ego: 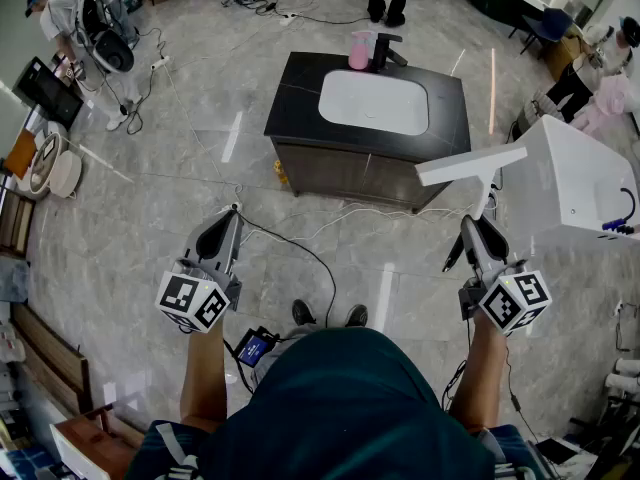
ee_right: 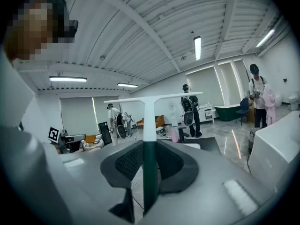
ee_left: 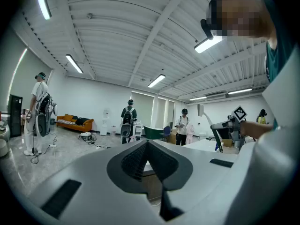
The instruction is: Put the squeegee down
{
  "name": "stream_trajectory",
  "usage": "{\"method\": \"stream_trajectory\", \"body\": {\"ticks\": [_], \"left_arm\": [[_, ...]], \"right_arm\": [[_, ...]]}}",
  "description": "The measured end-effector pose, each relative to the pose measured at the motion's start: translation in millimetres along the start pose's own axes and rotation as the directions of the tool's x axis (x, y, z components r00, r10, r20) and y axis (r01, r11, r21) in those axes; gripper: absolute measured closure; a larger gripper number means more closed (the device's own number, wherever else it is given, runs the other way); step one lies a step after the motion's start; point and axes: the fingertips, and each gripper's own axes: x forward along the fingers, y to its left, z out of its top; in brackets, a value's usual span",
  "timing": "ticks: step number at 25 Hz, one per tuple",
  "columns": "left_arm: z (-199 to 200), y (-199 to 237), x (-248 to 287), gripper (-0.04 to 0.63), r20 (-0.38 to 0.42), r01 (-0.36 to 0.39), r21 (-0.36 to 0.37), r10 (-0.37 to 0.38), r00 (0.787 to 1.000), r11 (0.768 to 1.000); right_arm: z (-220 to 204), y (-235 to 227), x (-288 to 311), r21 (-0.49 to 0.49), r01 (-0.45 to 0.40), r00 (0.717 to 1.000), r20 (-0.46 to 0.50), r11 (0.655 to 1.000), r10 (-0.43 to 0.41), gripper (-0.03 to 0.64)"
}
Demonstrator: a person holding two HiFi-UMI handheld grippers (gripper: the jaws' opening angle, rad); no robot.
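Note:
The squeegee (ego: 470, 166) has a white T-shaped blade and neck and a dark green handle. My right gripper (ego: 480, 224) is shut on that handle and holds the squeegee out in the air, short of the dark vanity (ego: 300, 78). In the right gripper view the squeegee (ee_right: 149, 104) rises straight out from between the jaws, its blade level. My left gripper (ego: 226, 224) hangs level at the left of the head view. Its jaws meet tip to tip with nothing between them, as the left gripper (ee_left: 147, 141) shows in its own view.
The black-topped vanity holds a white basin (ego: 373, 101), a black tap and a pink bottle (ego: 359, 50). A white appliance (ego: 585, 183) stands to the right. Cables trail over the grey floor (ego: 150, 218). Other people stand about the room.

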Motion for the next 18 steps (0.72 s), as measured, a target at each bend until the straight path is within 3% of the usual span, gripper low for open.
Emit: {"method": "stream_trajectory", "body": {"ticks": [6,18], "left_arm": [[10.0,-13.1,17.6,0.589,0.019,0.055,0.031,-0.055,0.998,0.998],[14.1,-0.1,26.7,0.589,0.038,0.075,0.037,-0.076,0.996,0.997]], "right_arm": [[-5.0,9.0,14.7,-0.015,-0.007,1.000,-0.006,1.000,0.007,0.526],[-13.2,27.2,30.9,-0.027,0.013,1.000,-0.020,1.000,-0.013,0.526]]}}
